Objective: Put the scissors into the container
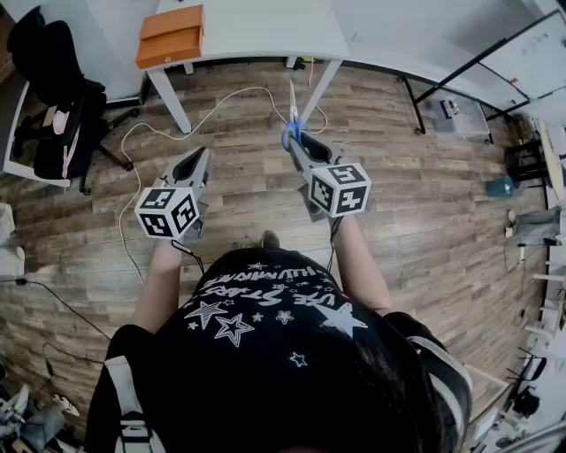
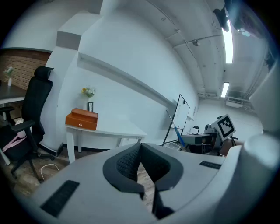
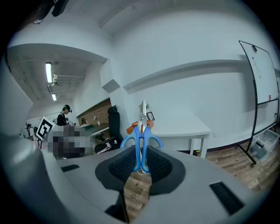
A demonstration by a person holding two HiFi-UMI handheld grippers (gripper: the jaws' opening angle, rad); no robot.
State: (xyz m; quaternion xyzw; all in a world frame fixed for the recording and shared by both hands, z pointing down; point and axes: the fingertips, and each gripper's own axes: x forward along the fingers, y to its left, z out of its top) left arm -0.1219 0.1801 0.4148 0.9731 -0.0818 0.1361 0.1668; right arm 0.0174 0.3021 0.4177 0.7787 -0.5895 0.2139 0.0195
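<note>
Right gripper view shows the right gripper [image 3: 140, 168] squeezing the blue scissors [image 3: 141, 133] by the handles, held up in the air. The handle ends hide between its pads [image 3: 122, 166]. The left gripper [image 2: 141, 162] is pressed closed, with nothing inside.

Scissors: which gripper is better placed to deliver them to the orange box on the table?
Right. The right gripper is shut on the scissors by their blue handles, blades pointing toward the orange box on the white table. The left gripper is shut and empty.
</note>
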